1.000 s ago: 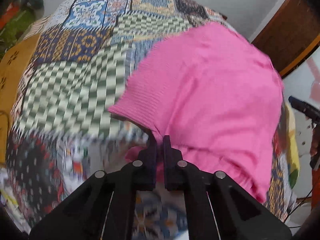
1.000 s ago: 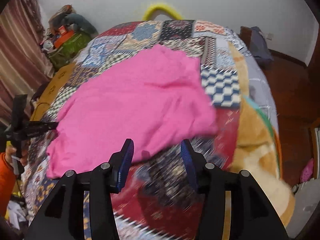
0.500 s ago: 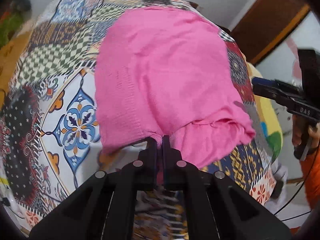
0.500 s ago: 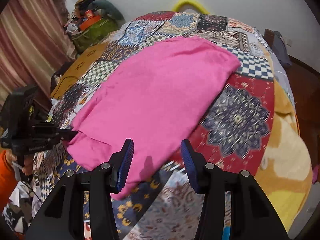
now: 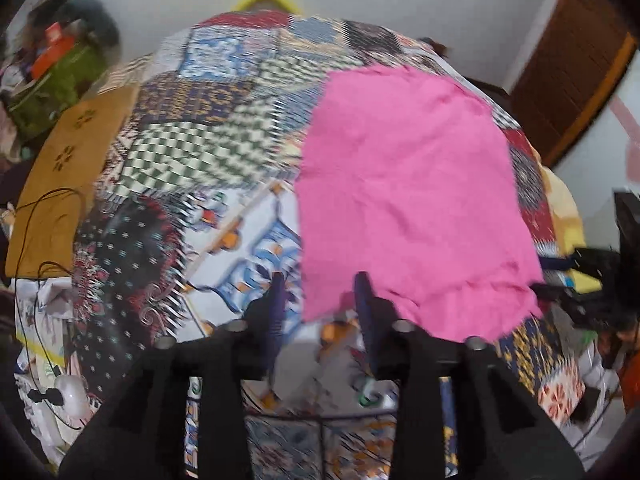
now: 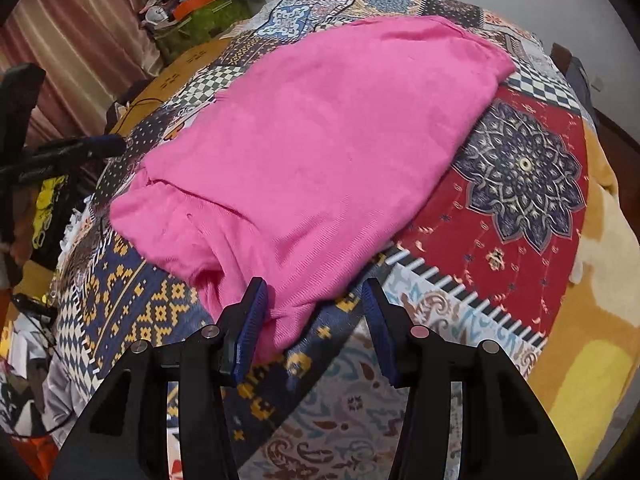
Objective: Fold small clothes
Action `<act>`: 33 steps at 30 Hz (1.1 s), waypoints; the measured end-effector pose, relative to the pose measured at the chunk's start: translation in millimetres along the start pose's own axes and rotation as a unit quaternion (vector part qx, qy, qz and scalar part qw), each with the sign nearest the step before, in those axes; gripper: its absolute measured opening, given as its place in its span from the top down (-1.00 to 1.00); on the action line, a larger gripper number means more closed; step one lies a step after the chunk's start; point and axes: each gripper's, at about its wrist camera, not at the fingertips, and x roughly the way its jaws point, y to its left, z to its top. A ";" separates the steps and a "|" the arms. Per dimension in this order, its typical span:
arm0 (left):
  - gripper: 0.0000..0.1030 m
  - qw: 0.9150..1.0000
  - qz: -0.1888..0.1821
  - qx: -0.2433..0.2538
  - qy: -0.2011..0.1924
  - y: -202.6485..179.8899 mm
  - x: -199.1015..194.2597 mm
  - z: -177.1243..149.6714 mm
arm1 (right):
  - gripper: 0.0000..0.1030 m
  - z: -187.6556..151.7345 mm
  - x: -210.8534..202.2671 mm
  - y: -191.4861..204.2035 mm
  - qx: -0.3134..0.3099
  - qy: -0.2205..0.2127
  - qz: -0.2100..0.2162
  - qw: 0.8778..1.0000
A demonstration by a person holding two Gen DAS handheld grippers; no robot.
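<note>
A pink knit garment [image 5: 408,196] lies spread on the patchwork bedspread [image 5: 192,152]. My left gripper [image 5: 320,292] is open and empty, with the garment's near left corner just beyond its fingertips. In the right wrist view the same pink garment [image 6: 320,140] lies flat with a bunched fold at its near end. My right gripper [image 6: 312,300] is open, and the garment's near edge lies between its fingers. The left gripper also shows at the left of the right wrist view [image 6: 92,146].
The bed is round-looking with a patchwork cover [image 6: 520,184]. A green bag with clutter [image 5: 52,80] stands at the far left. An orange mat [image 5: 60,184] and cables lie at the bed's left side. A wooden door [image 5: 576,68] is at the right. Striped curtains [image 6: 68,52] hang left.
My left gripper has opened and let go of the pink garment, which now lies flat. My right gripper has moved closer to the garment's near edge.
</note>
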 end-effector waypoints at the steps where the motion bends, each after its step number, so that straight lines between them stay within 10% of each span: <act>1: 0.19 1.000 -0.002 -0.006 0.001 1.5 2.6 1.5 | 0.12 -0.2 -1.3 -2.2 0.003 0.001 -0.002 1.000; 9: -0.01 0.997 -0.044 -0.034 0.054 -3.2 55.0 -2.7 | 0.12 -6.2 -9.3 -5.1 0.027 -0.012 0.000 1.000; 16: 0.60 0.998 -0.056 0.008 0.042 -20.8 48.7 -16.6 | 0.12 -9.0 -7.7 -7.8 0.033 -0.008 -0.001 0.999; 22: 0.70 0.997 -0.056 0.016 0.042 -23.7 32.4 -24.0 | 0.12 -10.0 -22.4 0.0 0.025 -0.018 -0.007 1.000; 33: -0.23 0.996 0.020 0.085 0.013 -8.0 -11.6 -55.1 | -0.23 -10.9 -34.0 31.4 -0.029 -0.025 -0.004 0.999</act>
